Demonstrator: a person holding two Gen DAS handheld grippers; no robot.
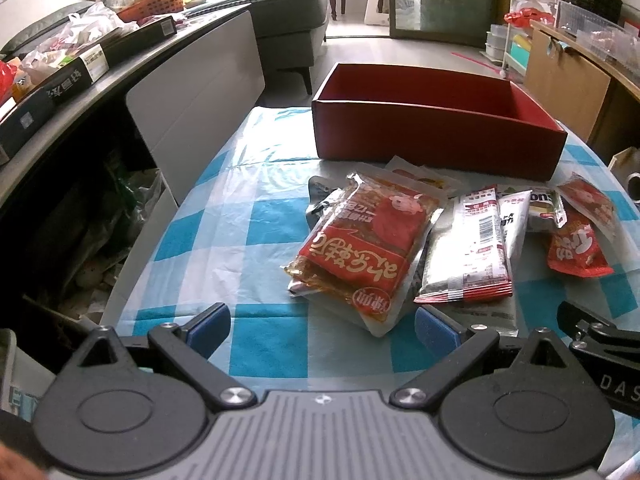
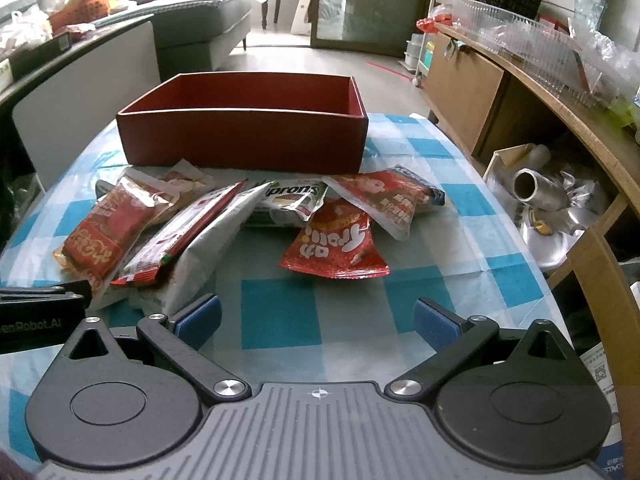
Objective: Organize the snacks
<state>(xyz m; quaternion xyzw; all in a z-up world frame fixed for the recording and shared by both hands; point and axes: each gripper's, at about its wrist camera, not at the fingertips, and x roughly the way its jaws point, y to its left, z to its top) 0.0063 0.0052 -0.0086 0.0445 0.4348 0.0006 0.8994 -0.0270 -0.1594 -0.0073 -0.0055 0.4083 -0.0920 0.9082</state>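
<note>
Both my tongs, left tongs (image 1: 322, 330) and right tongs (image 2: 318, 320), hang spread and empty; red box (image 2: 244, 136) looks empty, I think, so grab the nearest red packet (image 1: 360, 248) first.

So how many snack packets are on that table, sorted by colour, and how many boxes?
Mostly red packets: 3 (left pouch, red bag, right pouch)
White or silver packets: 3 (barcode packet, plain white packet, "pron" packet)
Partly buried packets: 2 (pale packet, grey packet)
Red box: 1
Total: 8 packets visible, perhaps more hidden underneath, plus 1 box.
</note>
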